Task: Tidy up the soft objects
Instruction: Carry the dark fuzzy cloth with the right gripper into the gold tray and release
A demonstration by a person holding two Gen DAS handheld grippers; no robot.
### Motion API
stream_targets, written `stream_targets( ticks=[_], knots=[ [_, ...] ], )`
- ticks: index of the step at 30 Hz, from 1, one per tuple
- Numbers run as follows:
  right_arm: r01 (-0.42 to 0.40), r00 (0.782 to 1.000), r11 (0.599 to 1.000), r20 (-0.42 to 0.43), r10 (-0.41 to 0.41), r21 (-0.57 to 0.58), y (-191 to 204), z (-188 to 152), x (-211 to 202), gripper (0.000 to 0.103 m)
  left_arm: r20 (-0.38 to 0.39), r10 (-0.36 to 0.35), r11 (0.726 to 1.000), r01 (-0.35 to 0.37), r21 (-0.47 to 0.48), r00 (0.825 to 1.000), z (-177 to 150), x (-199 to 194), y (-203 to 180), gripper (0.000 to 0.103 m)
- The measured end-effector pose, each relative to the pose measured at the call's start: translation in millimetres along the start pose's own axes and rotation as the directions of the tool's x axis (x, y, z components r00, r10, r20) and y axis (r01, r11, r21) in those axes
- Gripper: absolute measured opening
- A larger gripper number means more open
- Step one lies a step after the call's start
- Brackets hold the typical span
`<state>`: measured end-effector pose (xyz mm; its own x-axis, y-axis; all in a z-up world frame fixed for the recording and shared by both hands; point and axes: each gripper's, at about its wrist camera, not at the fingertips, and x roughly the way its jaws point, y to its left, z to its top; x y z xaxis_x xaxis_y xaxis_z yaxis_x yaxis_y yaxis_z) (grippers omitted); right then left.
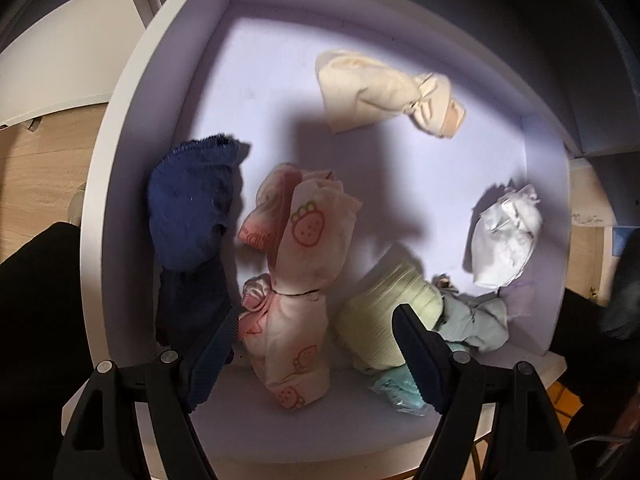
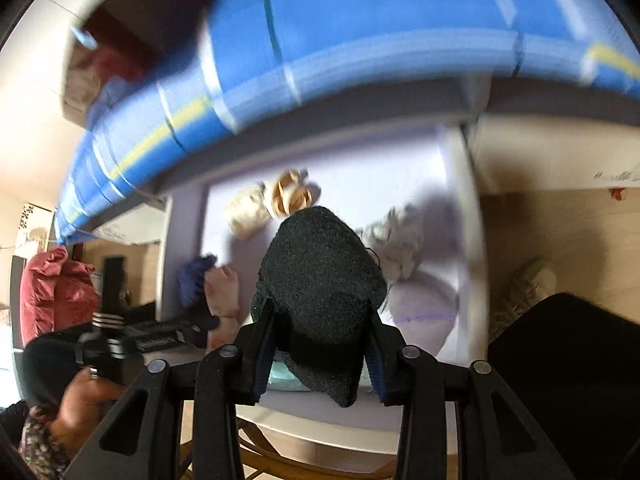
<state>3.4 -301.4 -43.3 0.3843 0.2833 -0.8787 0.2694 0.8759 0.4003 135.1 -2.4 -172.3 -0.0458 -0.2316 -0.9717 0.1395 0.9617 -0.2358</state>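
Observation:
A white drawer (image 1: 120, 184) holds several soft bundles. Among them are a cream one (image 1: 360, 88), a navy sock (image 1: 188, 208), a pink strawberry-print pair (image 1: 308, 248), a pale green roll (image 1: 384, 308), a white bundle (image 1: 504, 236) and a pale teal cloth (image 1: 476, 320). My left gripper (image 1: 316, 360) points down into the drawer and is open. Its fingers stand on either side of the lower pink bundle without pressing it. My right gripper (image 2: 320, 356) is shut on a black fuzzy sock bundle (image 2: 320, 280), held above the drawer (image 2: 464, 216).
A blue striped mattress (image 2: 360, 40) overhangs the drawer's far side. A person's hand (image 2: 84, 400) holds the other gripper at the lower left of the right wrist view. A red bag (image 2: 52, 292) stands on the left, and wooden floor (image 2: 560, 232) lies to the right.

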Motion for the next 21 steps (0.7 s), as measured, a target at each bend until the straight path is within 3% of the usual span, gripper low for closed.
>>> stream_targets(
  ticks=[13, 21],
  knots=[
    [0.008, 0.986, 0.999, 0.166, 0.000, -0.047, 22, 59, -98, 0.040, -0.043, 0.016, 1.000, -0.017, -0.012, 0.999, -1, 18, 1, 0.081],
    [0.026, 0.970, 0.992, 0.242, 0.004, -0.121, 60, 121, -135, 0.040, -0.081, 0.045, 0.999, -0.047, -0.024, 0.996, -3, 29, 10, 0.081]
  ],
)
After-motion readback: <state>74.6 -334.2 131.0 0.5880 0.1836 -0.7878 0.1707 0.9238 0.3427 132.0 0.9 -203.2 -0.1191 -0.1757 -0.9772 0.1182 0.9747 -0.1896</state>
